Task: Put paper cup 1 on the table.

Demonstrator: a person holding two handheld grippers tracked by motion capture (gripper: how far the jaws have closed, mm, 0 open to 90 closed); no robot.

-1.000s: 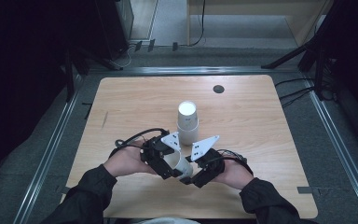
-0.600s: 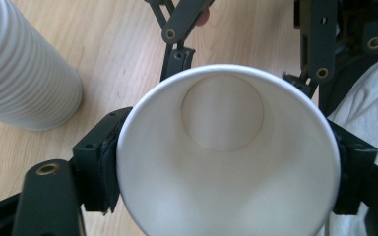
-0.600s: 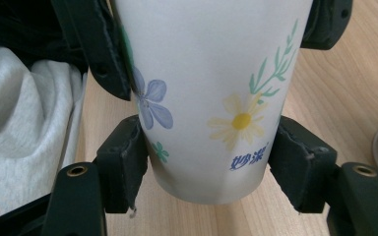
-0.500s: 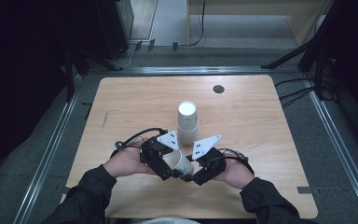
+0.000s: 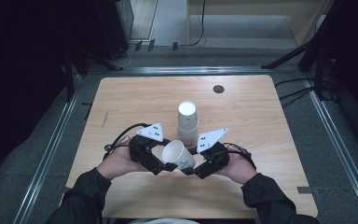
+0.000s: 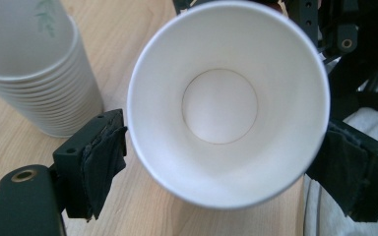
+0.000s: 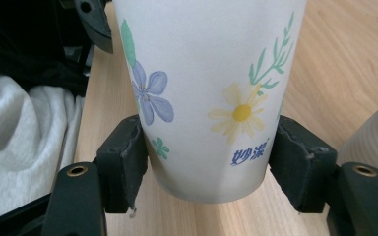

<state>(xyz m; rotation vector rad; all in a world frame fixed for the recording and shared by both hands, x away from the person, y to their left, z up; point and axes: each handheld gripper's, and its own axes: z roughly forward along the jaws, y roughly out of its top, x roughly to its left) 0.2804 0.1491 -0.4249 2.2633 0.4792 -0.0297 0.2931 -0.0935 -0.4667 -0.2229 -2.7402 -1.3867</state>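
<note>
- Dark floor and cable runs frame a pale wooden bench (image 5: 121, 98), bare apart from a small round grommet (image 5: 218, 88) near its far edge and the paper cups in the middle.
- At the left, the left tongs (image 5: 164, 163) have their jaws spread on either side of the rim of a single paper cup (image 5: 177, 155); the left gripper view looks straight into its white mouth (image 6: 226, 103), and the pads sit just beside the rim, with no clear squeeze to be seen.
- Compared with a second ago, that cup has turned: it then lay low between the two hands, and its mouth now tips up and toward the left hand.
- Behind it, the upside-down cup stack (image 5: 187, 122) stands upright where it stood before, just beyond the two grippers.
- At the right, the right tongs (image 5: 189, 169) pinch the flowered cup near its base, one pad pressed on each side of the wall (image 7: 206, 118).
- My reading: one cup is now off the stack and being passed or reoriented between hands. The right grip carries it, so the left must close before the right lets go.
</note>
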